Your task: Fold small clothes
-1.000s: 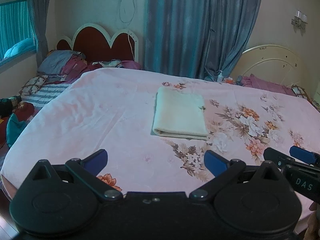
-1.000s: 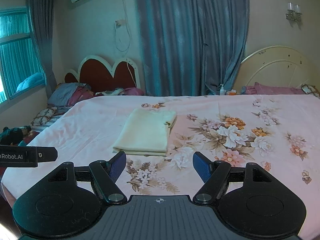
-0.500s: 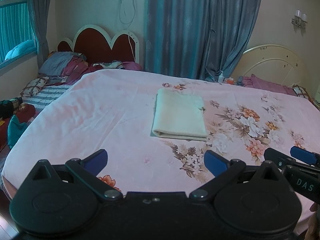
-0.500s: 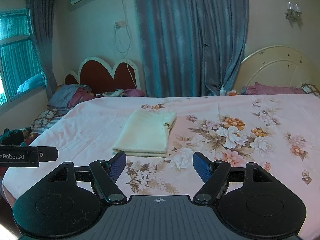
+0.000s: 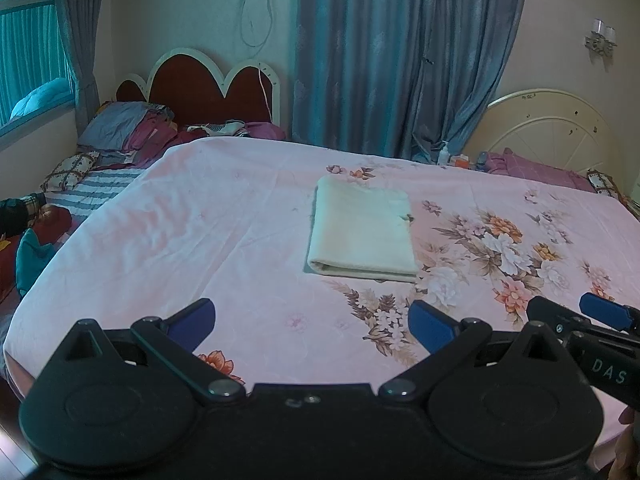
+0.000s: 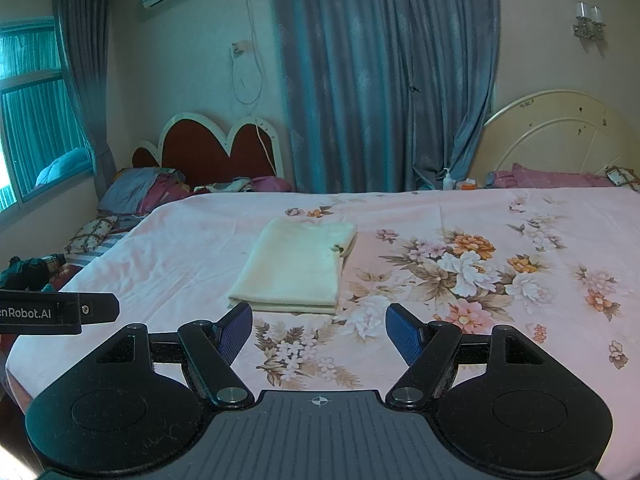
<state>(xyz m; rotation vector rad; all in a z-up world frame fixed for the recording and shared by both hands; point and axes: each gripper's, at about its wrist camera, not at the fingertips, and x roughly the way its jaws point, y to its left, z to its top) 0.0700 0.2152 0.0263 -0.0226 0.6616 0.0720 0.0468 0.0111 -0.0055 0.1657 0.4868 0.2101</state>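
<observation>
A cream cloth, folded into a soft flat rectangle, lies mid-frame on the pink flowered bedsheet. Below it, the left gripper and right gripper hover with jaws wide, holding nothing. Blue curtains hang at the top.

Both grippers raised slightly, folded cloth lower in view vs. earlier
</observation>
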